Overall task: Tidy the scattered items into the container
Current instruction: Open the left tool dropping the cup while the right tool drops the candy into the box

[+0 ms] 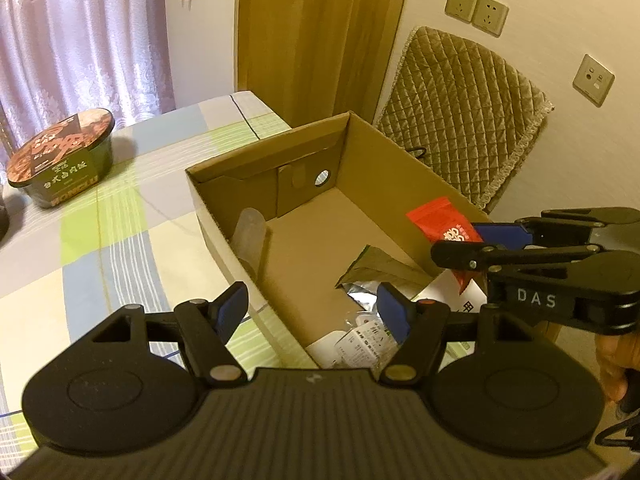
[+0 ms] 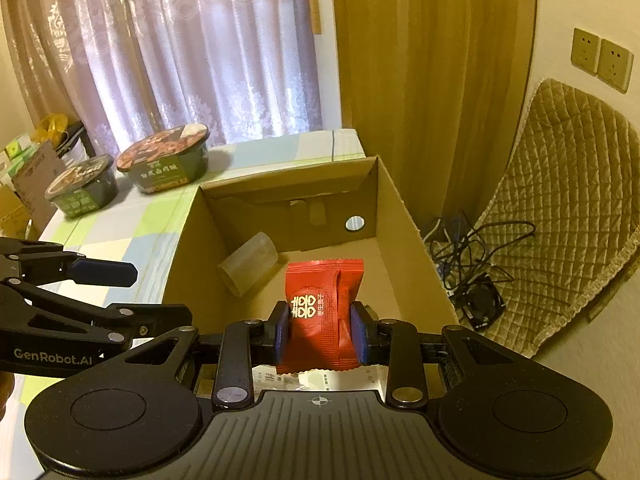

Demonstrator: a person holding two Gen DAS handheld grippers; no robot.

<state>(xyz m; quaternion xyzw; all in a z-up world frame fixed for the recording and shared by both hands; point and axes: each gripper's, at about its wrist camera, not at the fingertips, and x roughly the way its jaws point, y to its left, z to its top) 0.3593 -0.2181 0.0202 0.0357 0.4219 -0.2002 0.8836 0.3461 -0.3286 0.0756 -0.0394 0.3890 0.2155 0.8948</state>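
My right gripper (image 2: 320,334) is clamped on a red snack packet (image 2: 322,316), both blue pads pressed into its sides, and I hold it above the open cardboard box (image 2: 188,248). The packet's lower edge hangs below the pads and hides part of what lies under it; from the left wrist view the same packet (image 1: 442,224) is half covered by the right gripper's black linkage, so only its upper corner and a bit of white print show.

My left gripper (image 1: 314,312) is spread wide with nothing between its pads, hovering over the near left wall of the box (image 1: 224,240).

Inside the box, a translucent cup (image 2: 250,264) lies on its side against the left wall. Near me there is an olive-green pouch (image 1: 380,268) with a silvery torn edge, and some white printed packets (image 1: 364,340) whose text is too small to read; the gripper body cuts them off.

On the checked tablecloth (image 1: 100,240) left of the box stand two instant-meal bowls (image 2: 166,160) (image 2: 82,186); the left wrist view shows only one (image 1: 62,156). Beyond the box, a quilted chair cover (image 2: 560,208) and a tangle of black cables (image 2: 472,248) on the floor, whose ends I cannot make out. My hand (image 1: 612,368) is barely visible at the frame's right edge.
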